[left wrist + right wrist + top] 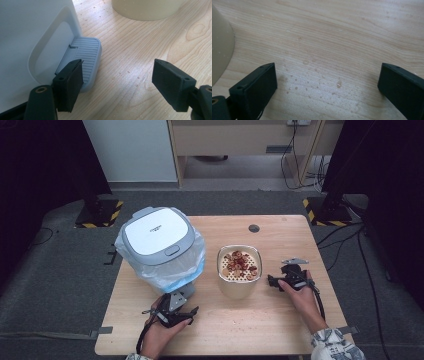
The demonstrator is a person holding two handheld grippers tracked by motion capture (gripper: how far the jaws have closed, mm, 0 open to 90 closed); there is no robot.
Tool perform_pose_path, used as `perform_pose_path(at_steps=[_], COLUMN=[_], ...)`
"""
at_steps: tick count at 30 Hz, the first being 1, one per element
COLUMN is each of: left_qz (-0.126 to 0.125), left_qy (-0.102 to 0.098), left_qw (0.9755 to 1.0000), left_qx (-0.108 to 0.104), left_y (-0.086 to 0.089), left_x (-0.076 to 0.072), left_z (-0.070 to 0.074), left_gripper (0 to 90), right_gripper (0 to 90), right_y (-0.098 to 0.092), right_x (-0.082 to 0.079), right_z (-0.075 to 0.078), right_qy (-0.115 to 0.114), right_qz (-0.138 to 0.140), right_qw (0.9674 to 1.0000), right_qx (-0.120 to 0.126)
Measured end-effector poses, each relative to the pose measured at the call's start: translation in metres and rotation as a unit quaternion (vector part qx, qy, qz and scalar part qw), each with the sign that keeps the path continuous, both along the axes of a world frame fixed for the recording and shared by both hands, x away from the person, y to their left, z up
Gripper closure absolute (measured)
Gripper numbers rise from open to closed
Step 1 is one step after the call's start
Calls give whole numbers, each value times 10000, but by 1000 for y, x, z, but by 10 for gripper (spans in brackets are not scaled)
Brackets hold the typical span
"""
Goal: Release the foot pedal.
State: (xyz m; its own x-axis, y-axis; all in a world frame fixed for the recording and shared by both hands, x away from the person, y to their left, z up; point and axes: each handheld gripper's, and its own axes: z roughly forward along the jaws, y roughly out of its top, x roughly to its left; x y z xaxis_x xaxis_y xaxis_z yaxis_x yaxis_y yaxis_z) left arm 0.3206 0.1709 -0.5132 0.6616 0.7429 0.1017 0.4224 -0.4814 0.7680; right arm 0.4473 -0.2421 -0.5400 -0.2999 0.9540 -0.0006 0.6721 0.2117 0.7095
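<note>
We're at the setup step: waste in the cup (pixel 239 276) looks bound for the bin (pixel 160 247), whose lid is down. Taking the bin as landmark, the cup stands just right of it on the table (pixel 260 320), apart from it, w/ reddish and tan scraps on its perforated insert. Left hand-held gripper (pixel 172 312) sits at the bin's near side, jaws wide, holding nothing; in the left gripper view its near pad hangs over the grey ribbed pedal (pixel 86 56) at the bin's foot, though we can't tell if it touches. Right hand-held gripper (pixel 274 281) is further right of the bin, just beyond the cup, jaws wide and empty; droplets dot the wood btwn them. Next, in our judgement: left presses the pedal down to lift the lid, while right closes on the cup wall and brings it toward the bin w/o spilling.
</note>
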Motion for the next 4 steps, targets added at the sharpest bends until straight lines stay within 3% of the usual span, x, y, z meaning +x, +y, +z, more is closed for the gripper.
perform_pose_path(at_steps=[4], left_qz=[9], left_qy=[-9], left_qw=[10000], left_qx=[-7], left_y=[0], left_x=[0], left_z=[0], left_gripper=[239], right_gripper=[21], right_y=[1], right_x=[-4], right_z=[0], right_qy=[1], right_qz=[-109], right_qw=[9999], right_qx=[-13])
